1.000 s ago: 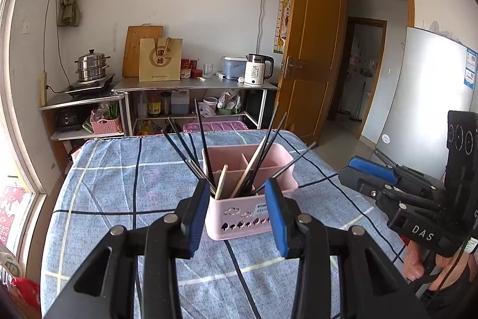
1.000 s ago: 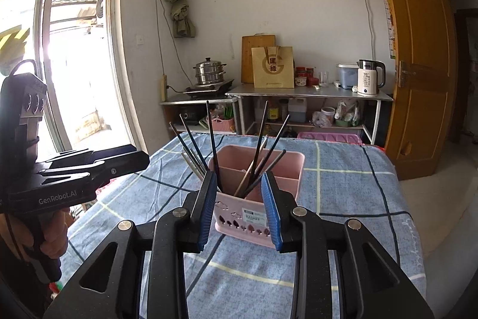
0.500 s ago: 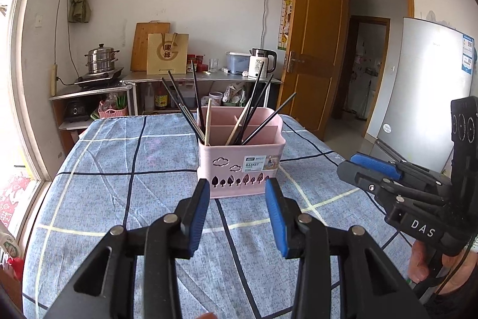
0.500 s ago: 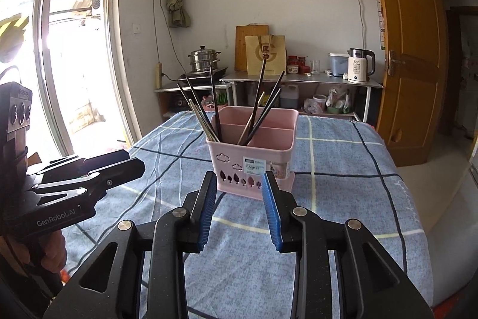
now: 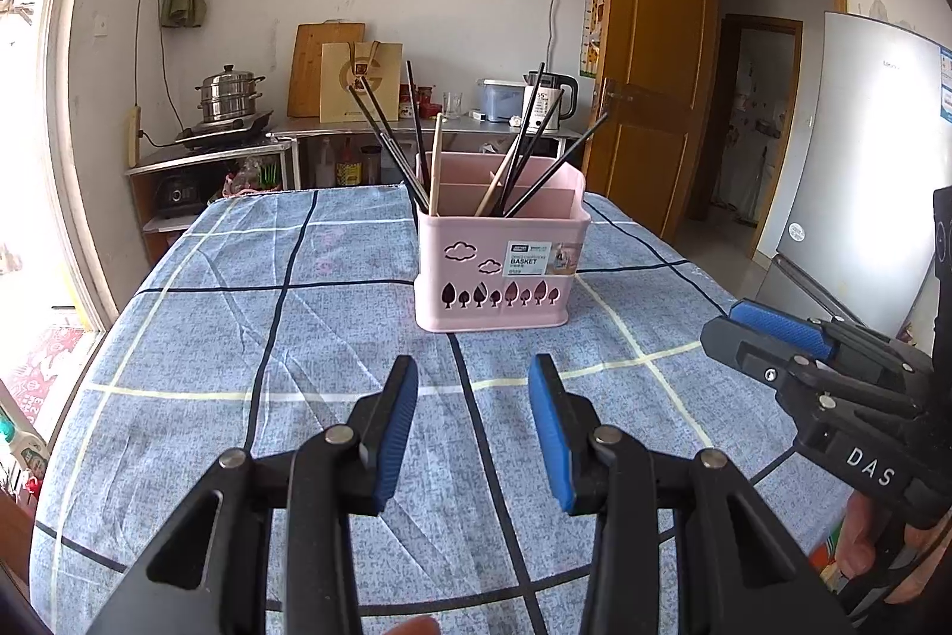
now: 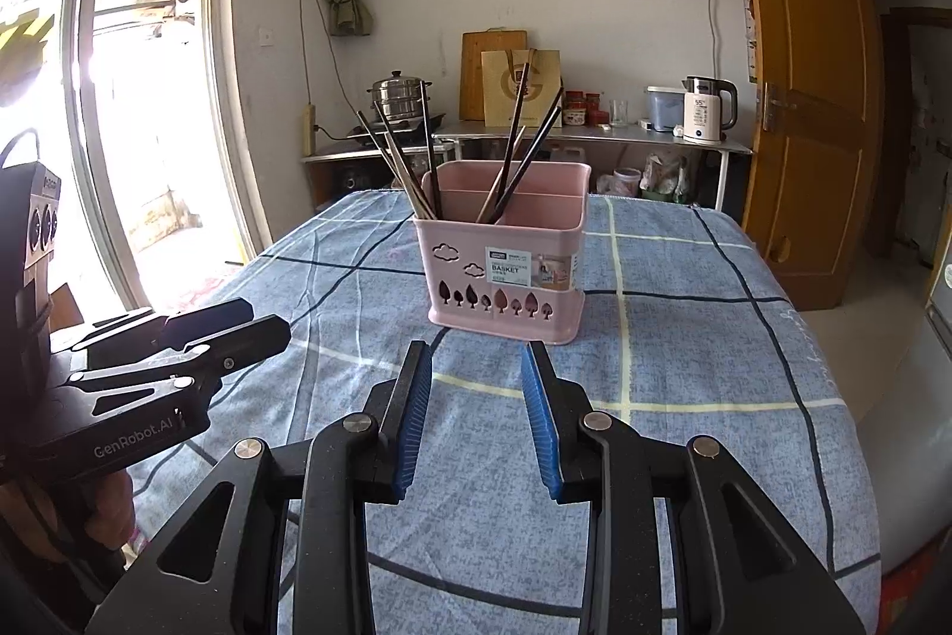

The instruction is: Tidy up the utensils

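Pink utensil basket point(image 5: 497, 266) upright mid-table on blue checked tablecloth point(image 5: 238, 337); dark chopsticks point(image 5: 535, 147) and a few light wooden ones lean in its left and middle compartments. Left gripper point(image 5: 473, 385) released, empty, near the basket's front. Right gripper point(image 6: 476, 367) likewise spread, empty, apart from basket.

one pink basket point(image 5: 503, 266), two grippers point(image 5: 473, 382)
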Action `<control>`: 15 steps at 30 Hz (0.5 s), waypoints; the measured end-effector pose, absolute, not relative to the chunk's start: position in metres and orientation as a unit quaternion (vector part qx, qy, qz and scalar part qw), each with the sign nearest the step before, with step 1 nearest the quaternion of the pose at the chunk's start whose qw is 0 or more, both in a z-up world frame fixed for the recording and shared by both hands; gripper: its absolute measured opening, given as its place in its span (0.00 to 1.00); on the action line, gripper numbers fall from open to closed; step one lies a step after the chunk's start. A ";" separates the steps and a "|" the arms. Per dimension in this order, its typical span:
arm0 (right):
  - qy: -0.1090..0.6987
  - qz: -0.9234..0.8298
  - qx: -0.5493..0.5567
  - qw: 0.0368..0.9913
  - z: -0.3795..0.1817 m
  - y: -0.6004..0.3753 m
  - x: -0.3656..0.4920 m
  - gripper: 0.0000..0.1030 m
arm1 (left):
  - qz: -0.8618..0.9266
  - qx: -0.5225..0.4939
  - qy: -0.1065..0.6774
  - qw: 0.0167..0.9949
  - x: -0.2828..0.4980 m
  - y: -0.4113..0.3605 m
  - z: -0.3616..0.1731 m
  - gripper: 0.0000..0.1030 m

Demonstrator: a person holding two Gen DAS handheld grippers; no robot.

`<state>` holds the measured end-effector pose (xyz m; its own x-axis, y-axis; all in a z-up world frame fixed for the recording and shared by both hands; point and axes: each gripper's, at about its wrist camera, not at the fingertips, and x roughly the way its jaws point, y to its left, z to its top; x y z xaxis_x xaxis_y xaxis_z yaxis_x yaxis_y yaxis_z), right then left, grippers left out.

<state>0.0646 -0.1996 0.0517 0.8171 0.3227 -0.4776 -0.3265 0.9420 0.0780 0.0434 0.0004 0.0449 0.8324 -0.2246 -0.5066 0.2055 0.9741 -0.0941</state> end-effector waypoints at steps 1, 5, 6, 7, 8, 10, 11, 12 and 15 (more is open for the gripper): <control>0.251 0.170 -0.004 0.953 0.051 -0.199 0.065 0.31 | -0.112 -0.018 0.268 0.957 0.043 0.000 0.043 0.39; 0.253 0.171 -0.008 0.952 0.048 -0.197 0.065 0.31 | -0.109 -0.015 0.273 0.956 0.043 -0.002 0.037 0.39; 0.253 0.171 -0.009 0.952 0.047 -0.197 0.065 0.31 | -0.108 -0.014 0.274 0.956 0.043 -0.003 0.036 0.39; 0.253 0.172 -0.009 0.952 0.047 -0.197 0.065 0.31 | -0.108 -0.015 0.274 0.956 0.043 -0.003 0.036 0.39; 0.253 0.172 -0.009 0.952 0.047 -0.197 0.065 0.31 | -0.108 -0.016 0.274 0.955 0.044 -0.003 0.035 0.39; 0.254 0.172 -0.009 0.952 0.046 -0.197 0.065 0.31 | -0.108 -0.016 0.274 0.955 0.044 -0.003 0.035 0.39; 0.254 0.172 -0.009 0.952 0.046 -0.197 0.065 0.31 | -0.107 -0.016 0.274 0.956 0.044 -0.003 0.035 0.39; 0.255 0.172 -0.009 0.952 0.046 -0.197 0.065 0.31 | -0.107 -0.015 0.274 0.955 0.044 -0.004 0.035 0.39; 0.255 0.171 -0.009 0.952 0.046 -0.196 0.065 0.31 | -0.107 -0.015 0.274 0.956 0.044 -0.004 0.035 0.39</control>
<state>0.0650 -0.1965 0.0458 0.8116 0.3210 -0.4881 -0.3300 0.9414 0.0703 0.0442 -0.0035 0.0348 0.8269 -0.2125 -0.5207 0.1959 0.9767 -0.0875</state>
